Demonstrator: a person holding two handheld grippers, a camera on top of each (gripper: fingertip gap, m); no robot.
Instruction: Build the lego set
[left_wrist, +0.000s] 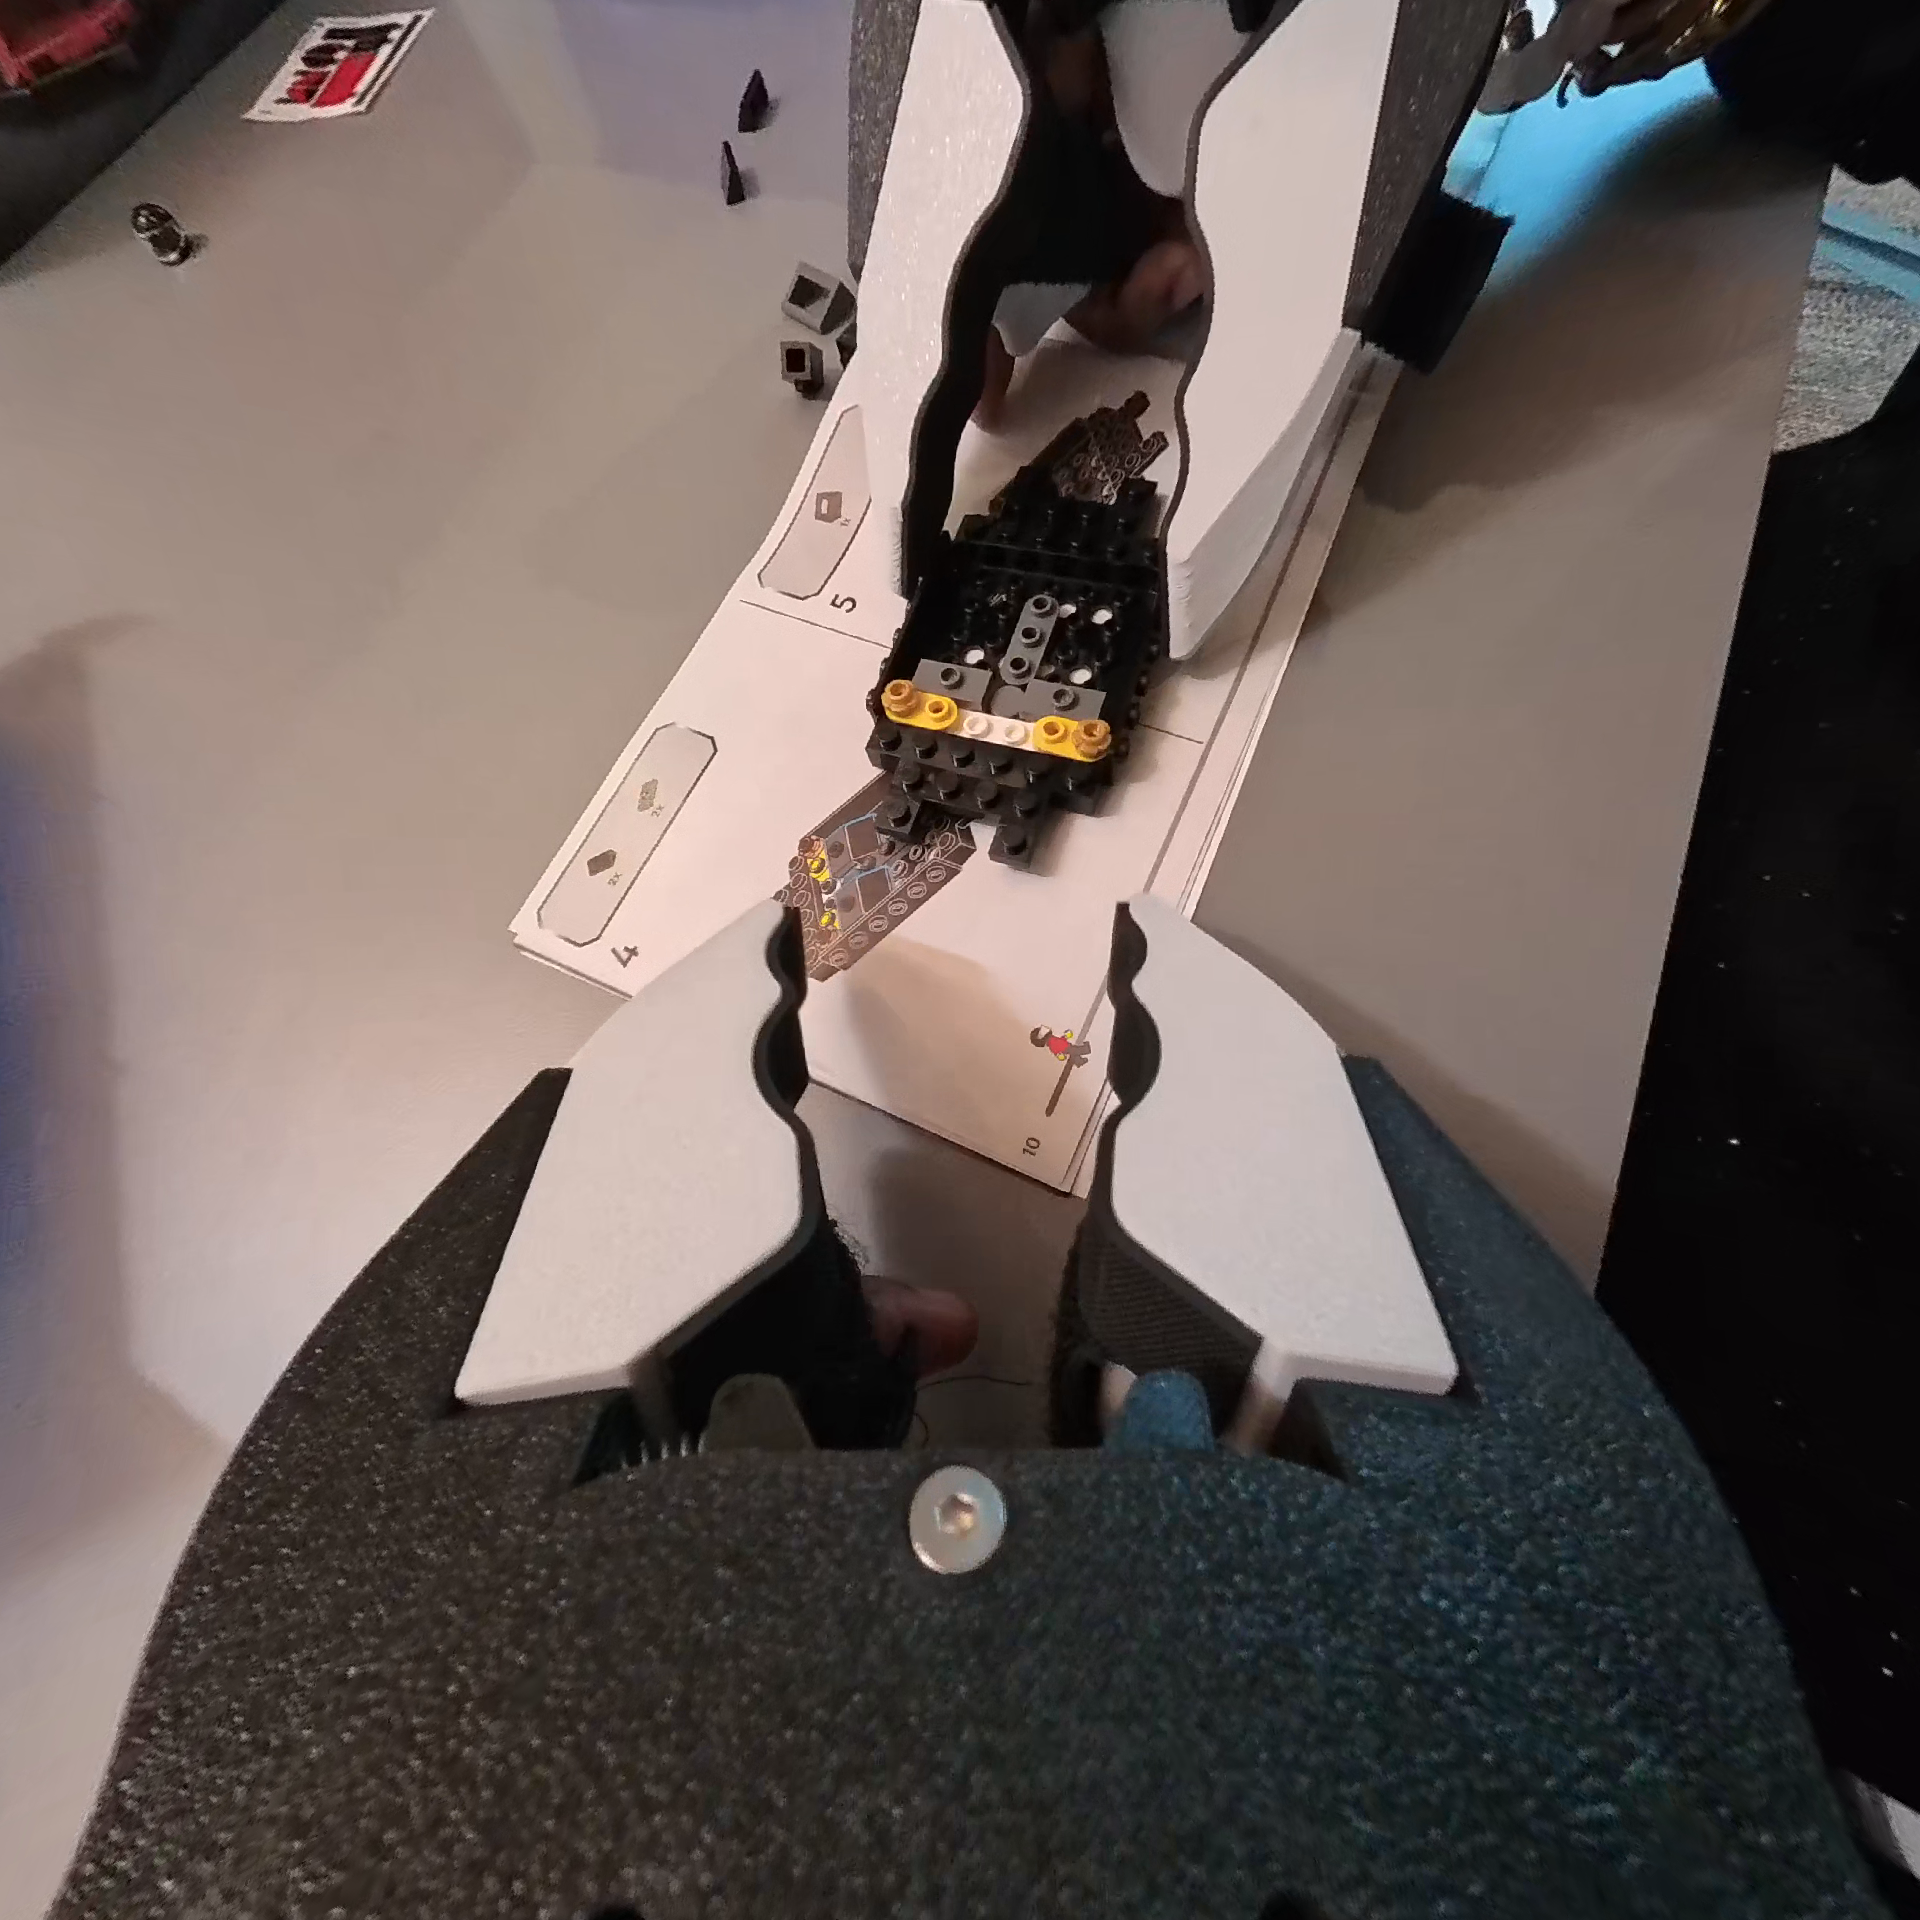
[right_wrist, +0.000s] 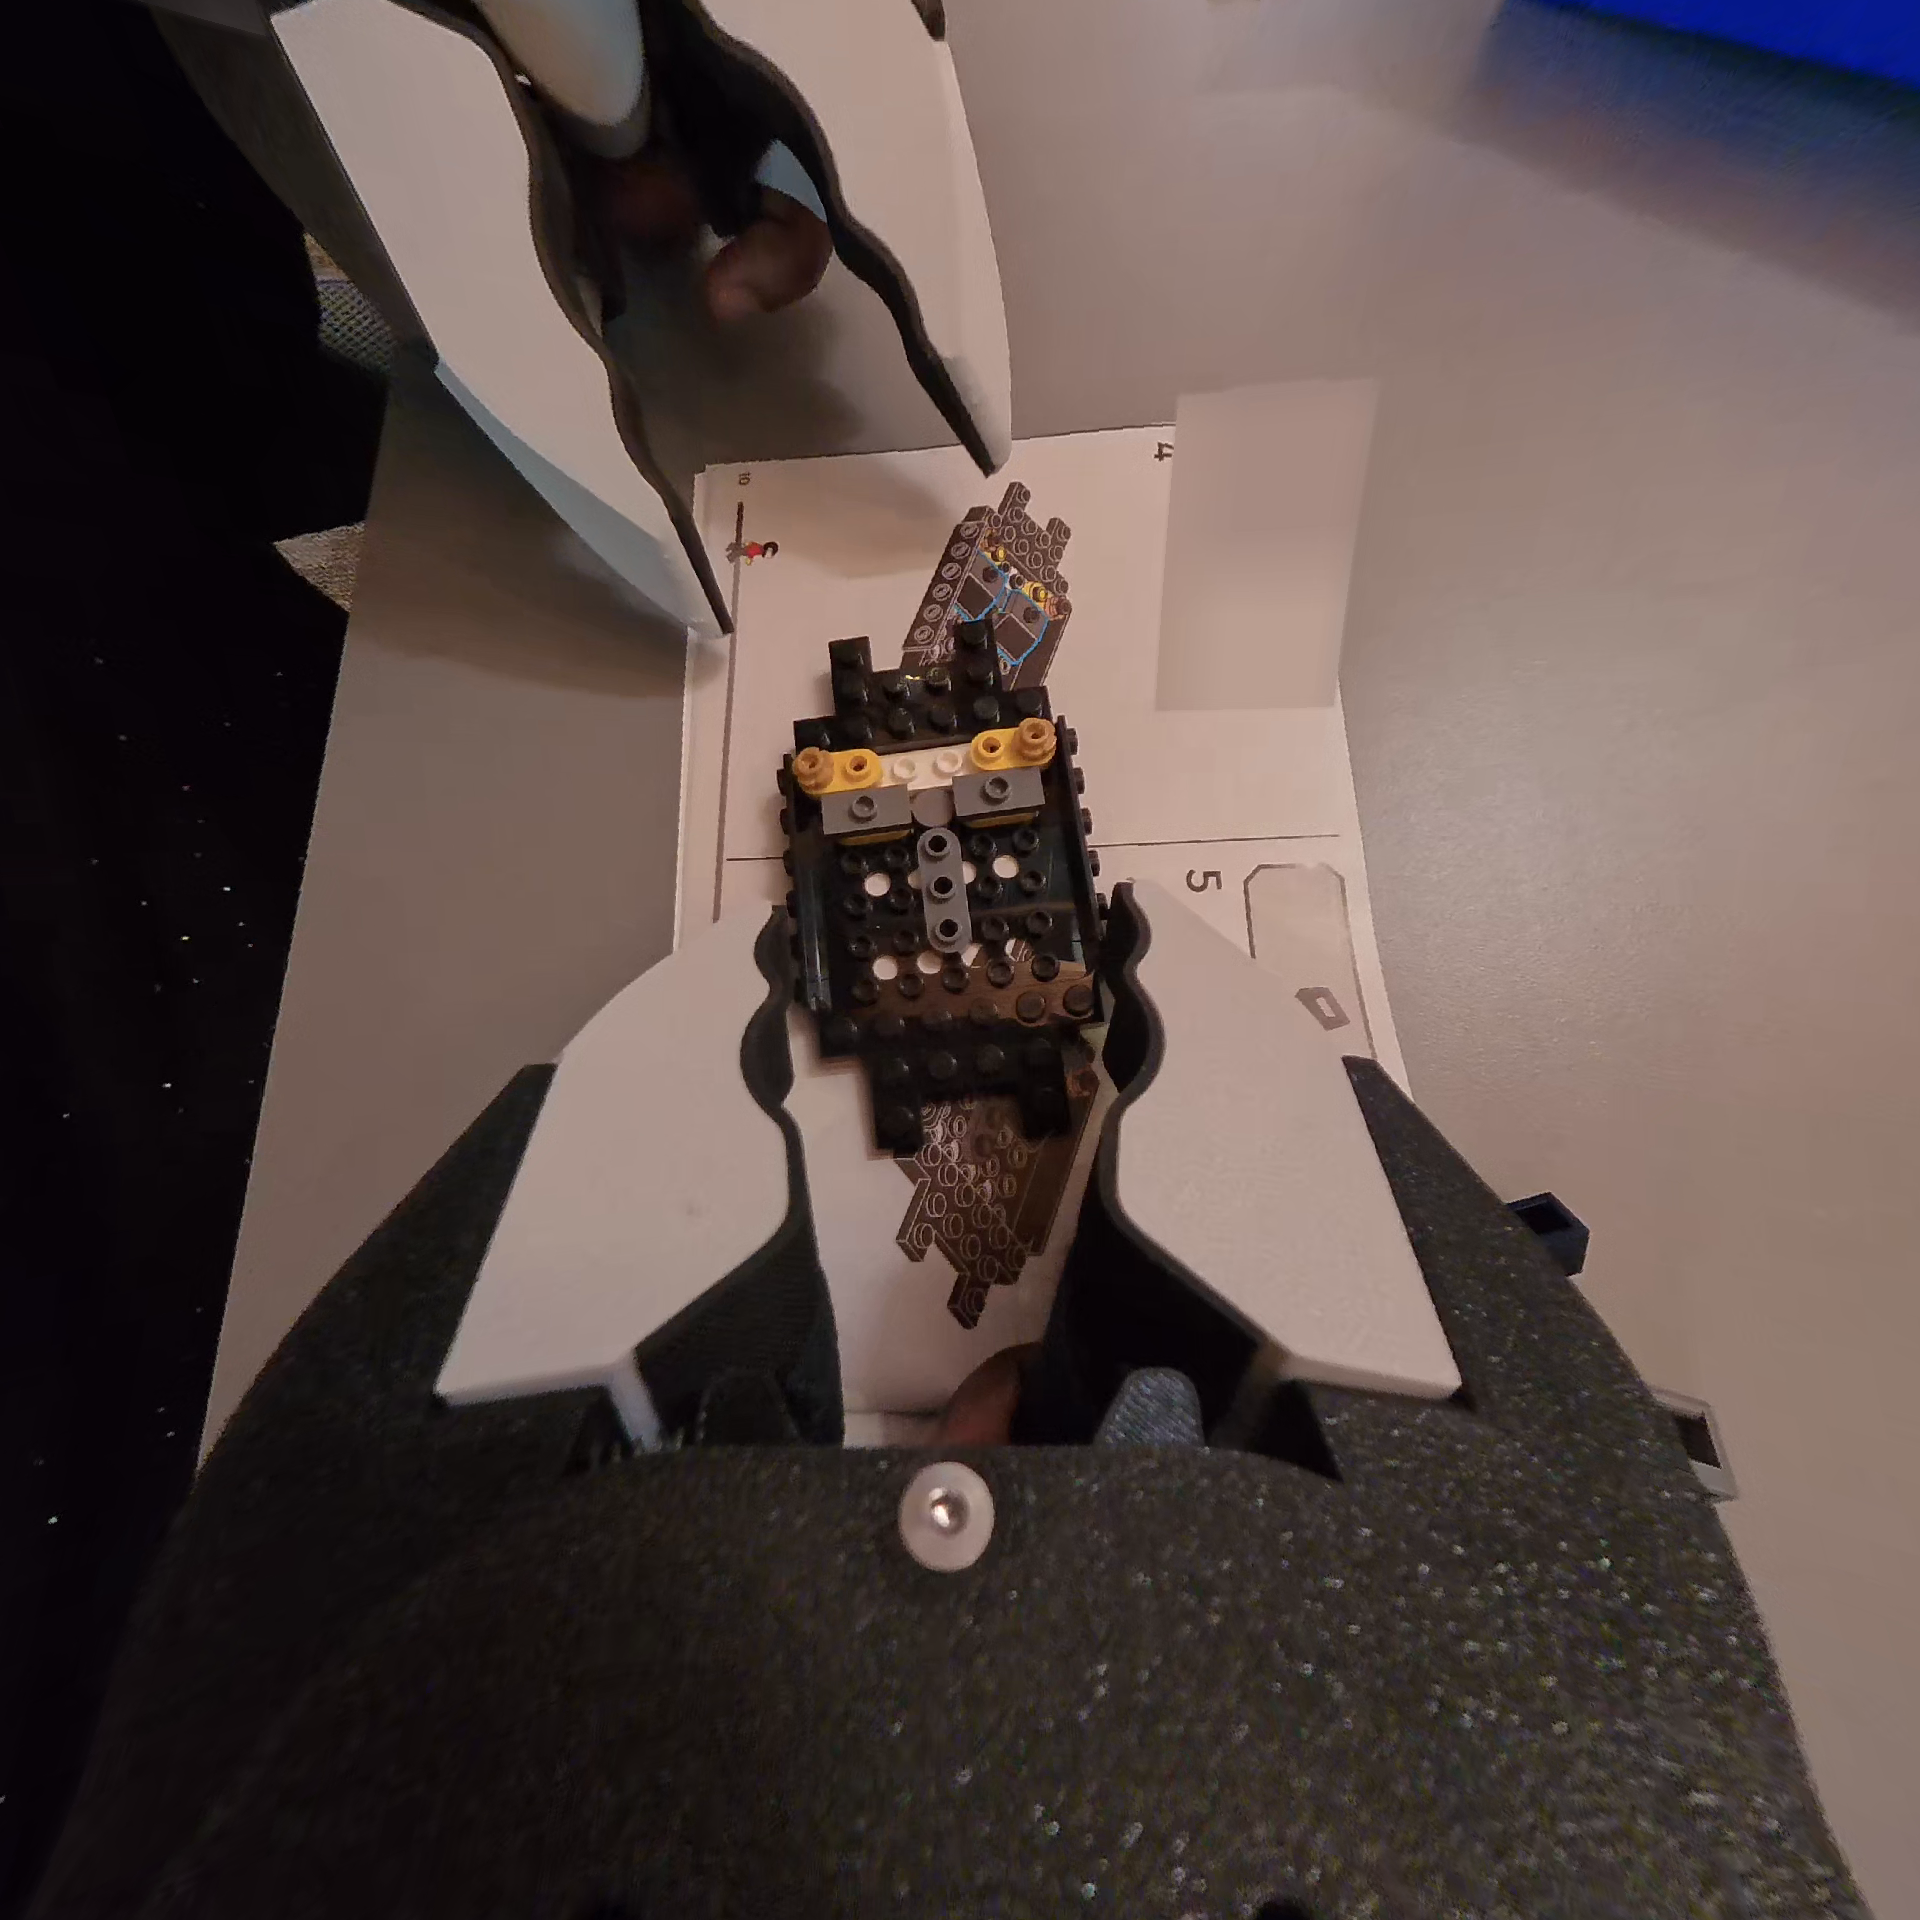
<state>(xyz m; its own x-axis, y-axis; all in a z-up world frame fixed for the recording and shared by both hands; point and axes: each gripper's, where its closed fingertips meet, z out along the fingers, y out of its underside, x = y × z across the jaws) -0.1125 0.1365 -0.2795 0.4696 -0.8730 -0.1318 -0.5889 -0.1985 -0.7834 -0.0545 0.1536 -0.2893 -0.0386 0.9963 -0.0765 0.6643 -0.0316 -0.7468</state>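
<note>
The lego model (left_wrist: 1013, 707), a black hull with grey plates, yellow pieces and a white strip across it, lies on the open instruction booklet (left_wrist: 717, 727). My left gripper (left_wrist: 961, 925) is open and empty, just short of the model's near end. My right gripper (left_wrist: 1049, 592) comes in from the far side. In the right wrist view, the right gripper (right_wrist: 951, 914) is open, with one finger close along each side wall of the model (right_wrist: 935, 883); I cannot tell whether they touch. The left gripper (right_wrist: 852, 540) hovers beyond it, over the booklet (right_wrist: 1247, 790).
Loose grey and black pieces (left_wrist: 821, 312), two small black slopes (left_wrist: 743, 135), a small dark part (left_wrist: 161, 229) and a sticker sheet (left_wrist: 338, 62) lie on the grey table. A dark blue brick (right_wrist: 1548, 1226) sits beside my right gripper. The table edge (left_wrist: 1662, 935) borders dark floor. The gap from one gripper's tips to the other's is roughly 7 cm.
</note>
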